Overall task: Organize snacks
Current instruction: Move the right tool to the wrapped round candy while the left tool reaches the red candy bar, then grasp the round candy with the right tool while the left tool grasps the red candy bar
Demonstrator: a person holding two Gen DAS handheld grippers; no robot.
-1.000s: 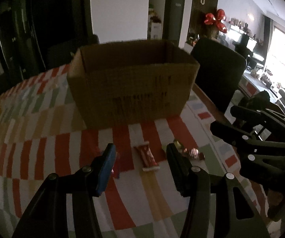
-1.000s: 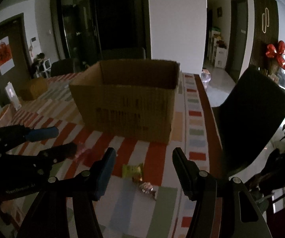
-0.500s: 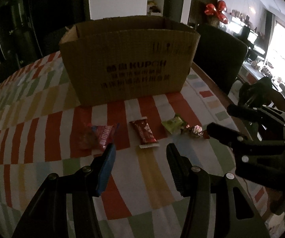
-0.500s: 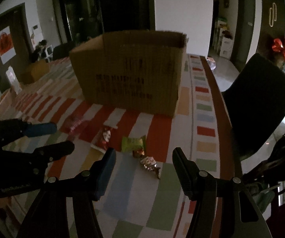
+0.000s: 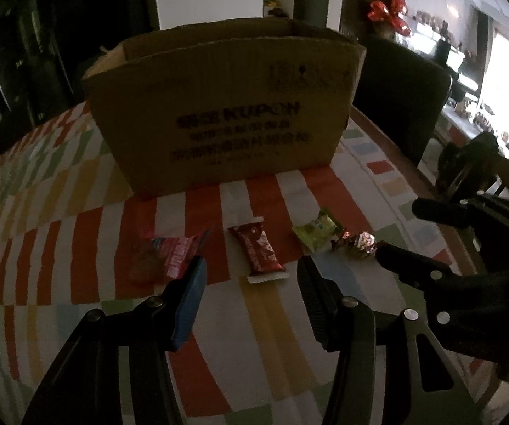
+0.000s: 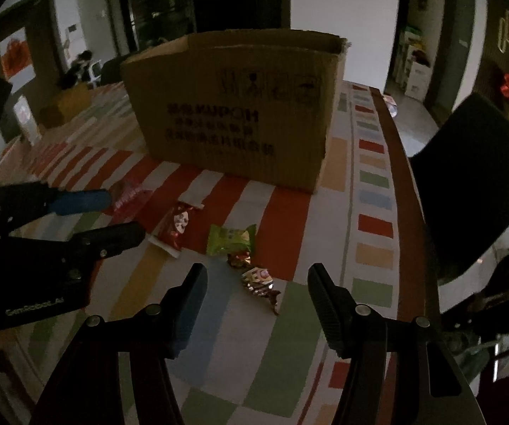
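An open cardboard box (image 5: 226, 120) stands on the striped tablecloth; it also shows in the right wrist view (image 6: 240, 106). In front of it lie a pink packet (image 5: 169, 255), a dark red bar (image 5: 259, 248), a green packet (image 5: 316, 228) and foil candies (image 5: 358, 242). My left gripper (image 5: 250, 269) is open and empty, just before the red bar. My right gripper (image 6: 256, 276) is open and empty, around the foil candies (image 6: 256, 278). The right wrist view also shows the red bar (image 6: 178, 225), green packet (image 6: 231, 239) and pink packet (image 6: 128, 196).
A dark chair (image 6: 474, 163) stands at the table's right edge (image 6: 401, 163). A small brown box (image 6: 64, 104) and a white card (image 6: 24, 117) sit at the far left of the table. The tablecloth (image 5: 77, 212) stretches left of the snacks.
Both grippers have pulled back and lowered toward the snacks. The box and all the snacks now show larger. Both stay open.
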